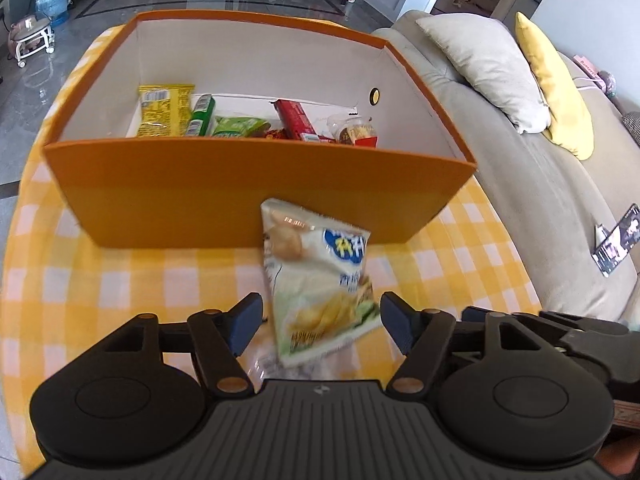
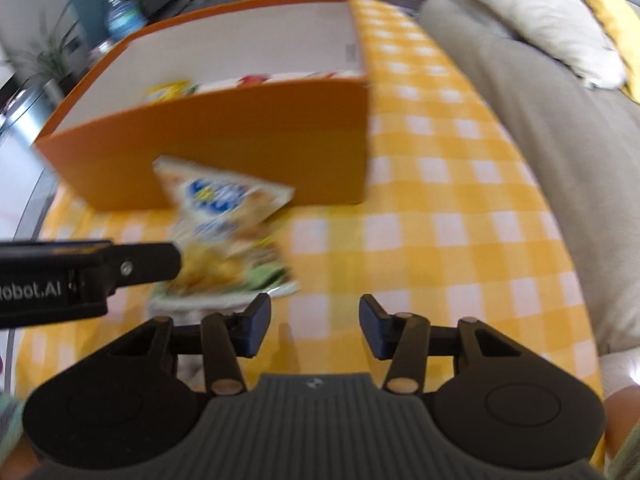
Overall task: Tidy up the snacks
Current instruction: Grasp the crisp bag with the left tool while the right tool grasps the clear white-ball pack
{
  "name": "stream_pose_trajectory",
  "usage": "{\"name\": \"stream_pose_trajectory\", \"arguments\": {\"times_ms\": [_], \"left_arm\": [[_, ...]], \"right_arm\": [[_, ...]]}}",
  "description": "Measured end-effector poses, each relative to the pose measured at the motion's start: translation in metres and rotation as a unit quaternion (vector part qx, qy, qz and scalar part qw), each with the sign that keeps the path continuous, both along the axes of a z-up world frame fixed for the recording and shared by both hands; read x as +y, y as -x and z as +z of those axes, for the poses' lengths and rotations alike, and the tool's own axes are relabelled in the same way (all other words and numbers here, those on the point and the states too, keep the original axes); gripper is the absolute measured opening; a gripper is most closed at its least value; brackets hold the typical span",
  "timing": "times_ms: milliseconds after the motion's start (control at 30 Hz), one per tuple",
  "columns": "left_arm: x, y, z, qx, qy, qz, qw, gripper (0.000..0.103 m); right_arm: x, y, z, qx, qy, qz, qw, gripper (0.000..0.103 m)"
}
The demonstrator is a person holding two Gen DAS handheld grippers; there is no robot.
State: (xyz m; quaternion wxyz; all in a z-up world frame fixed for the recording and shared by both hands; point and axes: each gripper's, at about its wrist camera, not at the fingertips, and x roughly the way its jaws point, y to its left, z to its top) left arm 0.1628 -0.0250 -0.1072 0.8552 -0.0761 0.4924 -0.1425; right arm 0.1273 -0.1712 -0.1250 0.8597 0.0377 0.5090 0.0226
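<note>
Left gripper (image 1: 321,322) gaping wide around a chip bag (image 1: 320,280), pads not visibly pressing it, bag leaning against the near wall of the orange box (image 1: 256,196), right gripper (image 2: 315,326) spread open over yellow checked tablecloth (image 2: 440,220), gripping nothing

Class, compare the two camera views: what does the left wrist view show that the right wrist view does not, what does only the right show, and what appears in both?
Only the left wrist view clearly shows the snacks inside the box: a yellow foil packet, a green wrapped pack and a red wrapped bar.

Only the right wrist view shows the left hand-held gripper from the side, reaching toward the bag.

Both show the orange cardboard box, the white crisp bag lying in front of it, and the yellow checked tablecloth.
</note>
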Motion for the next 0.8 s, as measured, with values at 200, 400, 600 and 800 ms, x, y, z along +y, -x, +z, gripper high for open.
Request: {"name": "stream_pose_trajectory", "arguments": {"times_ms": [200, 400, 600, 800], "left_arm": [[-0.009, -0.018, -0.019, 0.009, -0.006, 0.000, 0.9999, 0.082], [-0.006, -0.023, -0.035, 0.024, -0.007, 0.003, 0.9997, 0.077], [-0.006, -0.020, -0.037, 0.011, 0.010, -0.001, 0.9999, 0.054], [-0.005, -0.012, -0.017, -0.006, 0.014, 0.001, 0.9999, 0.039]], "right_arm": [[-0.010, -0.011, -0.002, -0.001, -0.005, -0.023, 1.000, 0.048], [-0.004, -0.015, -0.006, -0.001, -0.010, -0.011, 1.000, 0.047], [-0.001, -0.017, -0.010, 0.005, -0.014, -0.008, 1.000, 0.047], [-0.001, -0.014, -0.006, 0.001, -0.017, -0.009, 1.000, 0.047]]}}
